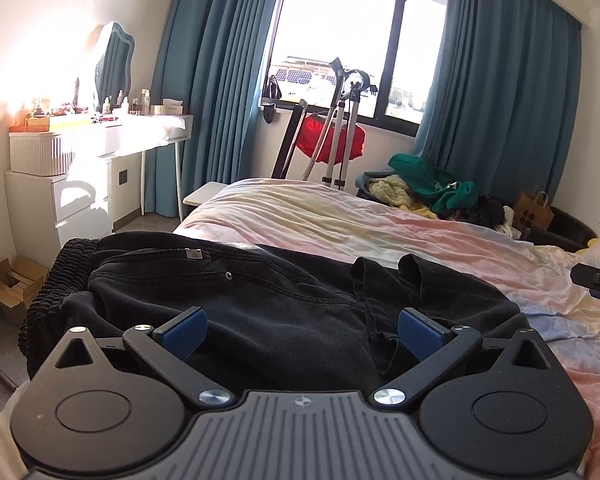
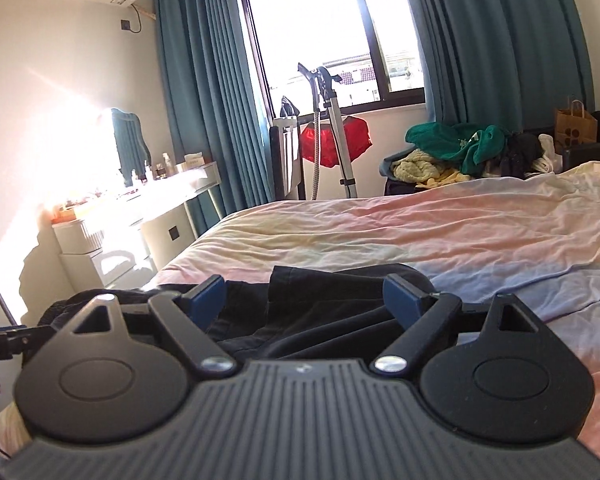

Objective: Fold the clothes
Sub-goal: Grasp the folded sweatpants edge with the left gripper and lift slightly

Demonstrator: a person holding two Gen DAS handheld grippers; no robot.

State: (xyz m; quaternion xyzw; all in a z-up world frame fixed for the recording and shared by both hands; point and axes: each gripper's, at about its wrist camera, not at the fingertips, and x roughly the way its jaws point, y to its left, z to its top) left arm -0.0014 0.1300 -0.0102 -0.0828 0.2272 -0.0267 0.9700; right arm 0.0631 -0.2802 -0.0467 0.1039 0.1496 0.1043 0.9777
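Bedroom w/ teal curtains [image 1: 220, 60]; pastel-sheeted bed [image 1: 380, 220] carries the black trousers [image 1: 260, 304], lying part-folded at the near edge, elastic waistband toward the dresser side. Left gripper [image 1: 302, 332] and right gripper [image 2: 305, 300] both stand wide open just above the fabric, nothing held, pads not pinching. Step in hand appears to be a re-grip between folds; next move prob. calls for lowering both onto an edge, closing, then carrying it across evenly.

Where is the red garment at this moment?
In both views the red garment hangs below the window, between the teal curtains, behind the metal stand.
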